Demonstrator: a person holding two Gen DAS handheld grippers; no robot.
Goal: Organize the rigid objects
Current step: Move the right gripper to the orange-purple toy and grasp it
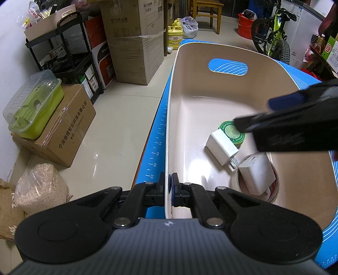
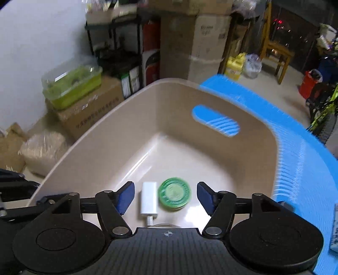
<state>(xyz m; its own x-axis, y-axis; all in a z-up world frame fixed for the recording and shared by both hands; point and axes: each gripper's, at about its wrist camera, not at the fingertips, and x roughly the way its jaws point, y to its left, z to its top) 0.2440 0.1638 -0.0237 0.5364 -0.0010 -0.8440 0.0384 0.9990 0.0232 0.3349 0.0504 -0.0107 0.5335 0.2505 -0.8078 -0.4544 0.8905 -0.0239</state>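
A beige bin (image 1: 190, 95) with a handle slot stands on a blue mat (image 1: 156, 148). My left gripper (image 1: 170, 190) is shut on the bin's near left wall. On the bin floor lie a green round tin (image 1: 229, 131), a white charger (image 1: 220, 146) and a second white charger (image 1: 257, 175), which rests on a tape roll (image 1: 274, 190). My right gripper (image 1: 253, 113) hangs blurred over the tin. In the right wrist view the right gripper (image 2: 165, 196) is open, with the tin (image 2: 175, 193) and a charger (image 2: 149, 201) lying below its gap, untouched.
The mat's (image 2: 295, 148) edge drops to a tiled floor on the left. There stand cardboard boxes (image 1: 69, 124), a green lidded container (image 1: 36, 105), a bag of grain (image 1: 42, 188) and a black shelf (image 1: 69, 52). A bicycle (image 1: 272, 36) and a wooden chair (image 1: 209, 10) stand further back.
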